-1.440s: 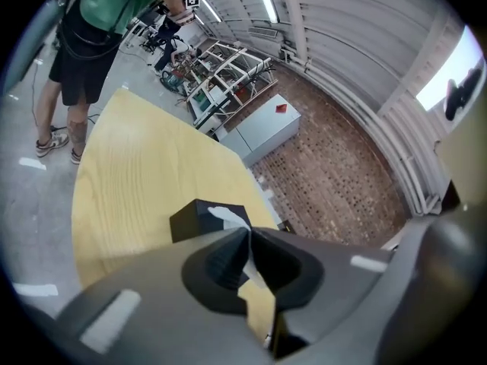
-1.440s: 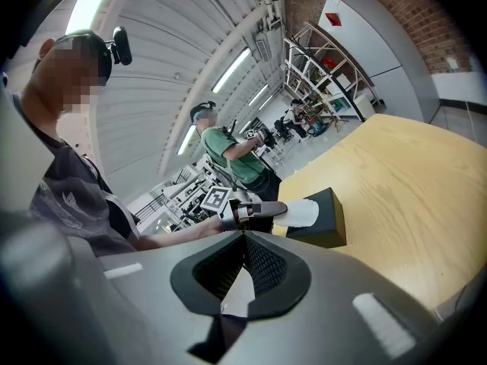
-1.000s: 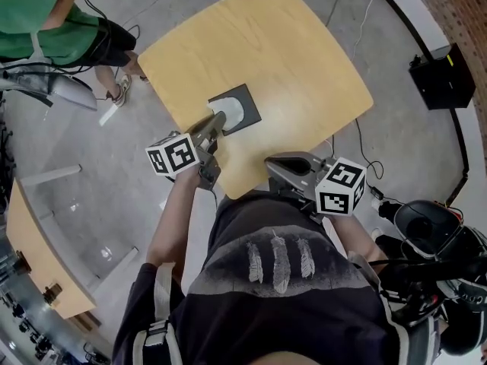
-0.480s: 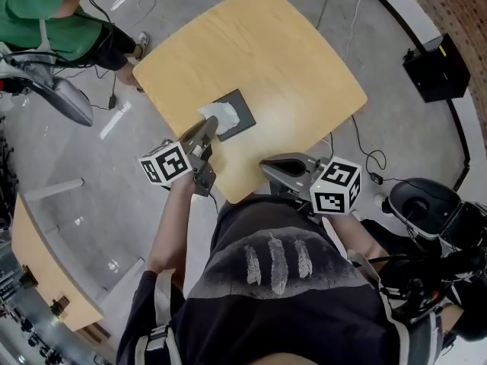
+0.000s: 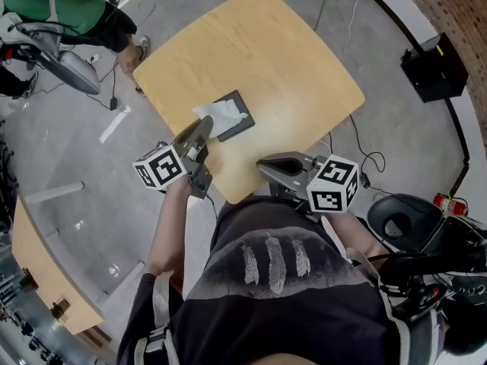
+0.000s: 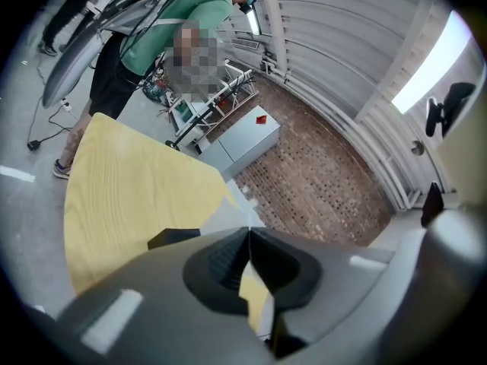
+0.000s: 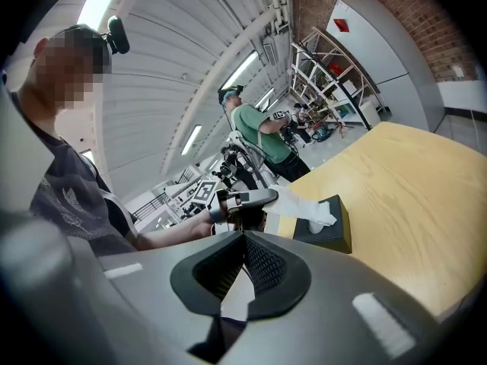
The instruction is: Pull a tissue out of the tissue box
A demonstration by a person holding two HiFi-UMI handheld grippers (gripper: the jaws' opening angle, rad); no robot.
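We are holding the left gripper (image 5: 202, 128) out ahead of the body on an extended forearm (image 5: 169, 226), its jaws pressed together on a tissue (image 5: 221, 112). We are keeping the right gripper (image 5: 264, 164) close in front of the torso, its jaws together with nothing between them.

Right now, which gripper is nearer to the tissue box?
Left. The left gripper is right beside the tissue box, shut on the tissue coming out of it. The right gripper waits at the table edge, apart from the box.
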